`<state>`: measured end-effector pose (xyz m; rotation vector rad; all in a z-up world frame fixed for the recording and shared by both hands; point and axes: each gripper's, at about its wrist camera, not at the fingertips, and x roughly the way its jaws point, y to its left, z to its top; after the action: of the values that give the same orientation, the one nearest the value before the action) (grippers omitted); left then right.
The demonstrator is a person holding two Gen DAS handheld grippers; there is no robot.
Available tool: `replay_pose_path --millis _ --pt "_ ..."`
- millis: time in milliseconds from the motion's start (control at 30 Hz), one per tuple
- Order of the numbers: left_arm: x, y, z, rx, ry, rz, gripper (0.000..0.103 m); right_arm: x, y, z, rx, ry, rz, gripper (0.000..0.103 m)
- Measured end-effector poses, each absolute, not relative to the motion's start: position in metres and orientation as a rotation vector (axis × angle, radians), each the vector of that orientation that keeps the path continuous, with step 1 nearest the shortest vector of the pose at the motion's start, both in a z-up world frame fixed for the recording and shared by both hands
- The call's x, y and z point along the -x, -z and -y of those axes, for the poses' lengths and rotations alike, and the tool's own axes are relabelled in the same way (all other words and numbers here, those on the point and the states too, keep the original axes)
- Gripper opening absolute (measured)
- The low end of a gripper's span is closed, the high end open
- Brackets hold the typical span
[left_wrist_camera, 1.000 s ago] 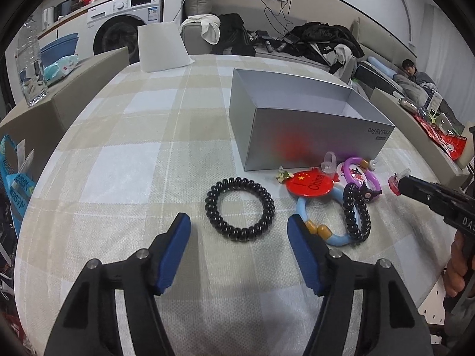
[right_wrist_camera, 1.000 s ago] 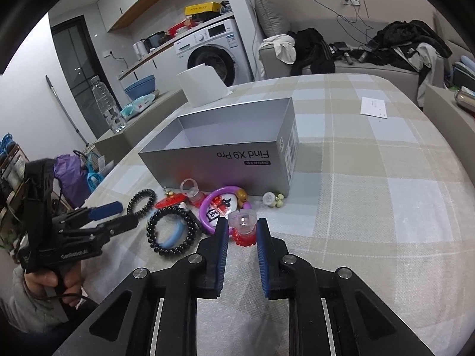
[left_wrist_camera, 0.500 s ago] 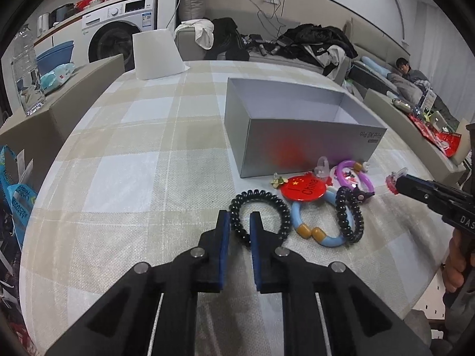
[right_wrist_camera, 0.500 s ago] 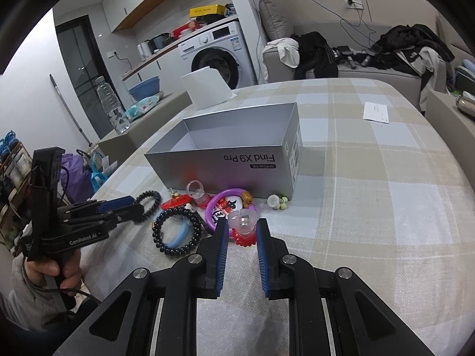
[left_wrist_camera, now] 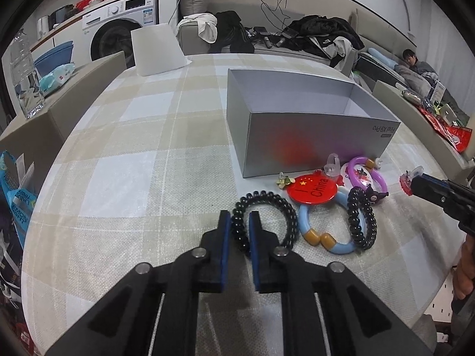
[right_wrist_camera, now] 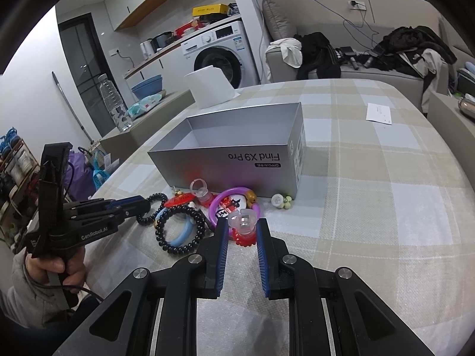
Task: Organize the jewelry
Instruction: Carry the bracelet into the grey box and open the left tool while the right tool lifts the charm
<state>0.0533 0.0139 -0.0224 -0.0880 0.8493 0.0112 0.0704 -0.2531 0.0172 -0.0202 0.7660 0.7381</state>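
Note:
My left gripper [left_wrist_camera: 239,217] is shut on the left side of a black coil bracelet [left_wrist_camera: 292,219], which lies on the checked tablecloth. Just right of it lie a red round badge [left_wrist_camera: 311,190], a blue bangle [left_wrist_camera: 341,247], a second black coil [left_wrist_camera: 352,216] and a purple bangle [left_wrist_camera: 378,176]. An open grey box [left_wrist_camera: 311,136] stands behind them. My right gripper [right_wrist_camera: 242,229] is shut on a clear toy ring with a red base [right_wrist_camera: 243,222], low over the cloth. In the right wrist view, the left gripper [right_wrist_camera: 142,204] pinches the black coil bracelet [right_wrist_camera: 157,198].
A small white and green charm [right_wrist_camera: 280,200] and a clear pink ring [right_wrist_camera: 200,187] lie by the box front. A white card [right_wrist_camera: 378,114] sits far right and a white folded sheet [left_wrist_camera: 157,50] at the back. A person [left_wrist_camera: 415,62] lies on the sofa.
The left jaws went from wide open to shut on the left side of the black coil bracelet, and the gripper moved in over it. The right gripper kept its grip on the ring.

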Motion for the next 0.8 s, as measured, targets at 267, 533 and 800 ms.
replay_pose_path --millis 267,533,800 --pt "-0.037 0.006 -0.021 0.118 -0.005 -0.747 0.005 -0.069 -0.021 0.256 0.011 -0.741 -0.750 0.018" --pt "-0.042 -0.037 -0.014 0.124 0.008 -0.612 0.005 -0.080 -0.039 0.253 -0.037 -0.762 -0.700 0.018" --pt "-0.093 -0.041 -0.008 0.145 0.015 -0.585 0.005 -0.127 -0.060 0.235 -0.146 -0.738 -0.723 0.018"
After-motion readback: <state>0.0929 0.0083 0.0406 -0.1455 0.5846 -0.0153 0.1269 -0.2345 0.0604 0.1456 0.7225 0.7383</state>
